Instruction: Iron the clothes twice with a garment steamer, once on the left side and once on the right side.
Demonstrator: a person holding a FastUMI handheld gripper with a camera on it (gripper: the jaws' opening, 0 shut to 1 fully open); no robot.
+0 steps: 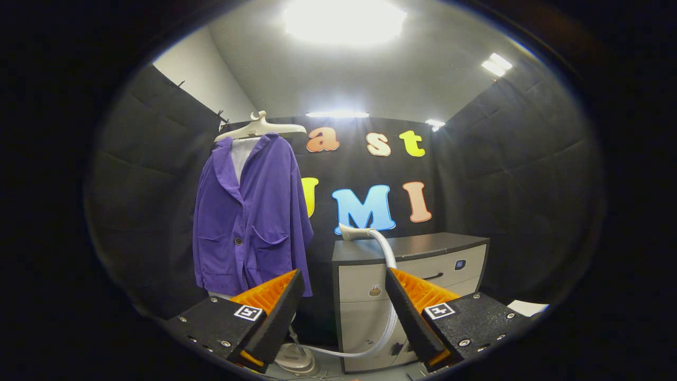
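Both fingers of the tool (344, 307) spread, steamer head (353, 232) beyond them, purple jacket (251, 211) further left.

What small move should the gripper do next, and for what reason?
Probably move forward toward the steamer head lying on the cabinet. The gripper is open and holds nothing, the head lies beyond its fingers, and the purple jacket hangs on its hanger beside the cabinet, not yet steamed.

Gripper (344, 312) held level, pointing forward, its two fingers (275, 304) spread wide apart, nothing between them, both fingers free and touching no object, the ribbed inner pads facing each other across the gap
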